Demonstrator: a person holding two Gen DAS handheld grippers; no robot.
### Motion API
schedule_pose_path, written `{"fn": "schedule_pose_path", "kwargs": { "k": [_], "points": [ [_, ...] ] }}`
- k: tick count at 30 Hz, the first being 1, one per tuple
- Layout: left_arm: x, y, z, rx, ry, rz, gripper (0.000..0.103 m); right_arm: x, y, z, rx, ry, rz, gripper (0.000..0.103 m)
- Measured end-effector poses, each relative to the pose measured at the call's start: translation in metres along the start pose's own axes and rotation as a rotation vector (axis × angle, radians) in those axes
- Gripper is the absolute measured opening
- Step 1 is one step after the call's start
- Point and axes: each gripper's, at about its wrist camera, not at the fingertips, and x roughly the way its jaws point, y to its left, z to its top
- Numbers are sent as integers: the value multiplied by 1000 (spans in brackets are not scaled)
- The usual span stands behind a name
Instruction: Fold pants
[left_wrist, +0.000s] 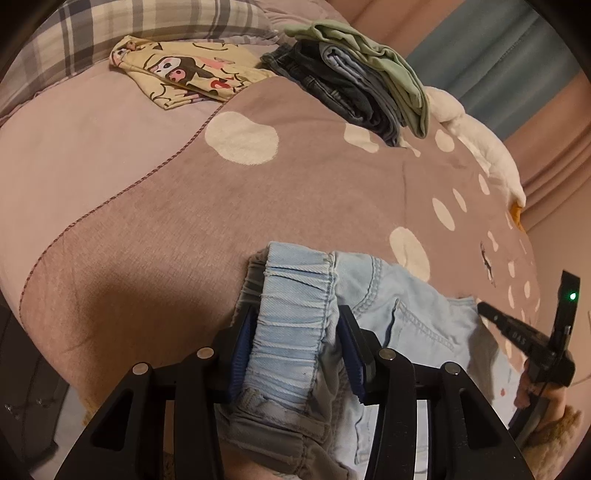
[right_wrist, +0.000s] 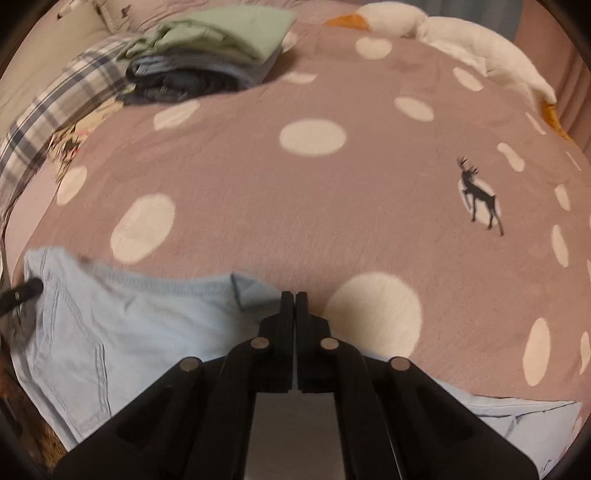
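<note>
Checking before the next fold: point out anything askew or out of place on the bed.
The yellow cartoon-print garment lies crumpled beside the folded stack, not on it. The stack's green top piece droops over one side. The light blue pants show no damage.

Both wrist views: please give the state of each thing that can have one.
Light blue denim pants: lying unfolded on the bed, elastic waistband gripped.
Left gripper: shut on the waistband.
Right gripper: shut at the pants' edge; hold unclear.
Pile of clothes, green on top: folded, stacked.
</note>
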Motion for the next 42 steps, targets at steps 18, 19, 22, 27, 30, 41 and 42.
{"fn": "schedule_pose_path", "kwargs": {
  "k": [18,19,22,27,30,41,42],
  "points": [
    [1,2,1,2,-4,2,49,-8,-11,3,36,48,77,64],
    [2,1,1,1,-3,2,49,-4,-11,3,28,60,72,63],
    [2,0,1,2,-5,-3,49,18,-5,0,-8,115,83,22],
    [3,0,2,4,-5,-2,49,16,15,2,-63,85,59,3],
    [4,0,3,3,-4,-6,49,11,7,9,-4,42,48,3],
    [5,0,3,0,-8,-11,50,33,9,7,16,49,2,4],
    [5,0,3,-4,-8,-10,50,33,10,6,15,44,-5,4]
  ]
}}
